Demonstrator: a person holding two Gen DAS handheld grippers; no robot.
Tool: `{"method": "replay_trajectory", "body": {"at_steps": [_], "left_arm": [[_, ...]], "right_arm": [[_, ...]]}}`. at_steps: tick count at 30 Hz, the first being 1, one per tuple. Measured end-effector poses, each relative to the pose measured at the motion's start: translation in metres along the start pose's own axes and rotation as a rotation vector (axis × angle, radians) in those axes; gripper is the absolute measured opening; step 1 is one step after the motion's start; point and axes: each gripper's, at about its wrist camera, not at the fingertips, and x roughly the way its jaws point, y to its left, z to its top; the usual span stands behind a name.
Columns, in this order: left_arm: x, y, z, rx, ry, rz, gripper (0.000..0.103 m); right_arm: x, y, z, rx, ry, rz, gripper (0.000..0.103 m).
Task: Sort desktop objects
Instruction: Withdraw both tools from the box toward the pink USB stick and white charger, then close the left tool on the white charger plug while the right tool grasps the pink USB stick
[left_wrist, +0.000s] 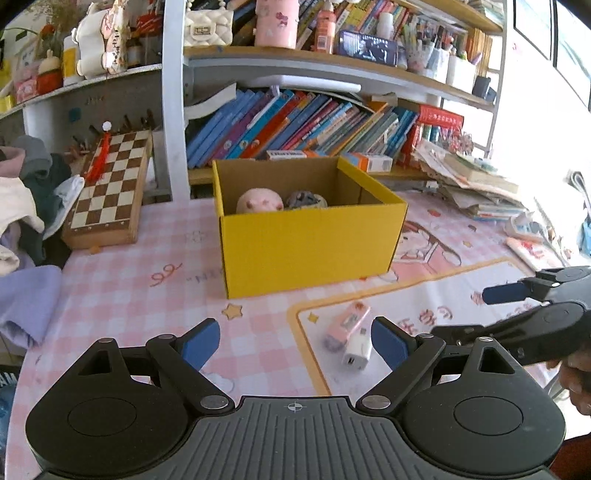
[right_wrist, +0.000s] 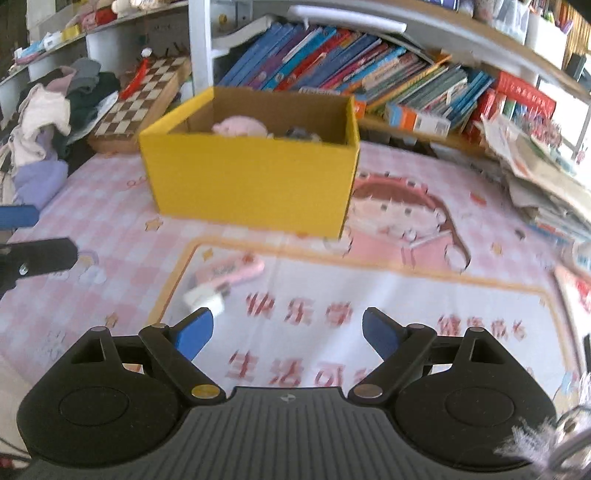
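Note:
A yellow cardboard box (left_wrist: 310, 243) stands open on the pink desk mat, with a pink plush (left_wrist: 259, 202) and a grey plush (left_wrist: 306, 199) inside; it also shows in the right wrist view (right_wrist: 251, 184). A pink flat item (left_wrist: 348, 320) and a white charger (left_wrist: 357, 352) lie on the mat in front of the box, seen too in the right wrist view (right_wrist: 231, 272) (right_wrist: 205, 297). My left gripper (left_wrist: 295, 341) is open and empty, just left of them. My right gripper (right_wrist: 286, 332) is open and empty, the charger near its left finger.
A chessboard case (left_wrist: 109, 188) leans at the left by a pile of clothes (left_wrist: 22, 206). Slanted books (left_wrist: 295, 125) fill the shelf behind the box. A stack of papers and books (left_wrist: 476, 184) sits at the right. The right gripper shows in the left wrist view (left_wrist: 517, 306).

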Motion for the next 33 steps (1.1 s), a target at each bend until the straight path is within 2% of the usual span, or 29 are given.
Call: {"method": "replay_trajectory", "body": {"at_steps": [10,19,21,23,25,29,33], "left_arm": [[0.012,-0.011,-0.033,0.061,0.130,0.009,0.091],[0.013,-0.010,-0.037,0.080,0.133,-0.004,0.091],[0.015,-0.010,-0.035,0.075,0.131,-0.010,0.091],[0.019,-0.013,-0.033,0.077,0.130,-0.028,0.091],[0.024,-0.021,-0.032,0.100,0.122,-0.045,0.090],[0.036,-0.035,-0.032,0.159,0.131,-0.067,0.088],[0.049,-0.040,-0.027,0.155,0.145,-0.075,0.088]], "right_arm": [[0.000,0.035,-0.024,-0.090,0.054,0.029,0.087],[0.005,0.035,-0.022,-0.075,0.066,0.026,0.085],[0.005,0.035,-0.020,-0.079,0.058,0.025,0.083],[0.007,0.033,-0.016,-0.080,0.050,0.024,0.070],[0.009,0.030,-0.012,-0.078,0.047,0.021,0.062],[0.015,0.021,-0.006,-0.078,0.050,0.020,0.060],[0.024,0.013,-0.001,-0.089,0.062,0.029,0.060]]}}
